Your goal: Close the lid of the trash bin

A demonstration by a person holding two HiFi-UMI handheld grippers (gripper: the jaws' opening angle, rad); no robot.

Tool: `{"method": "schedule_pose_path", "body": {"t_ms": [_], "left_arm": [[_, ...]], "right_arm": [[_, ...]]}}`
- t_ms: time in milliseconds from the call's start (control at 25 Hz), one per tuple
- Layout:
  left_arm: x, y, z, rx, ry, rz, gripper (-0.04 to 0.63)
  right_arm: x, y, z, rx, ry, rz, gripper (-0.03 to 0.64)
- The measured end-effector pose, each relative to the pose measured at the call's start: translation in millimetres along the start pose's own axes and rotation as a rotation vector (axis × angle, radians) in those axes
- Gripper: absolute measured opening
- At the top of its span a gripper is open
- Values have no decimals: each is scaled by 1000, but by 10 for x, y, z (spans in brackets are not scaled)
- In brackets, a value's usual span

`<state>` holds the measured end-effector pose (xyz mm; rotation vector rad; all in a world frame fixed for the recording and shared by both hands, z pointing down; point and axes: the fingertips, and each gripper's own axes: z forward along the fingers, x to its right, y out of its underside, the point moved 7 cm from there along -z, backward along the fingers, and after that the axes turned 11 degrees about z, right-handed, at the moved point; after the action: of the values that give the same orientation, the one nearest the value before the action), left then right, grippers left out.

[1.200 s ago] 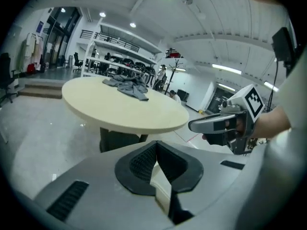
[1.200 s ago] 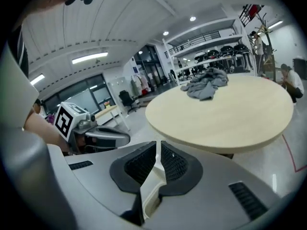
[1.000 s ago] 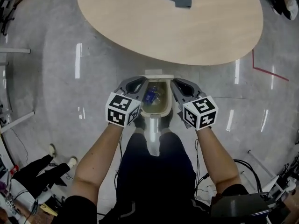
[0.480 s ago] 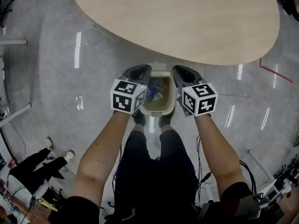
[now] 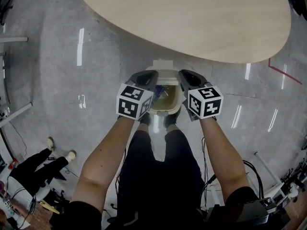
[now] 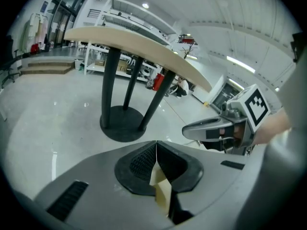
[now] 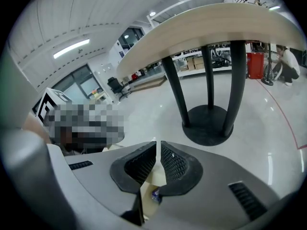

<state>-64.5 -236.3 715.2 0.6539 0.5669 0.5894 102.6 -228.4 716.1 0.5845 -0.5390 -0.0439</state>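
Observation:
A small beige trash bin [image 5: 164, 111] stands on the floor just ahead of the person's shoes. Its pale lid [image 5: 165, 74] leans over the back part of the opening, and some rubbish shows inside. My left gripper [image 5: 147, 76] hangs over the bin's left rim and my right gripper [image 5: 188, 75] over its right rim. In the left gripper view the left gripper [image 6: 156, 143] has its jaws together on nothing, with the beige bin [image 6: 162, 189] below. The right gripper [image 7: 158, 143] has its jaws nearly touching, also holding nothing, above the bin [image 7: 152, 180].
A large oval wooden table [image 5: 182, 18] lies just beyond the bin; its dark legs and round base [image 6: 122, 123] stand on the glossy grey floor. Cables and gear [image 5: 19, 195] lie at the lower left. A red floor line [image 5: 280, 66] runs at the right.
The lid has come down further over the bin's opening. Both grippers have drawn slightly closer to the bin's rims, and the shoes have shifted at its front.

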Motion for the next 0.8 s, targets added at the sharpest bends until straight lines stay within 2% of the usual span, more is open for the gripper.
{"method": "schedule_pose_path", "body": {"t_ms": [80,280,560,680,800], "left_arm": [[103,164,-41,-30,17,-1,2],[370,712,-76,-105,37,-62,2],[618,1466,32,-205,76,-66,2],[661,1756,137,-231,68,-66,2],[702,1969,249,-250,47,-30,1]], "right_arm": [[6,195,-63,-27,10,8,12],[30,802,-132,-100,20,60,12],[108,1582,-57,-196,34,63,11],[184,1857,24,-220,35,70,12],[264,2063,116,-243,42,73,11]]}}
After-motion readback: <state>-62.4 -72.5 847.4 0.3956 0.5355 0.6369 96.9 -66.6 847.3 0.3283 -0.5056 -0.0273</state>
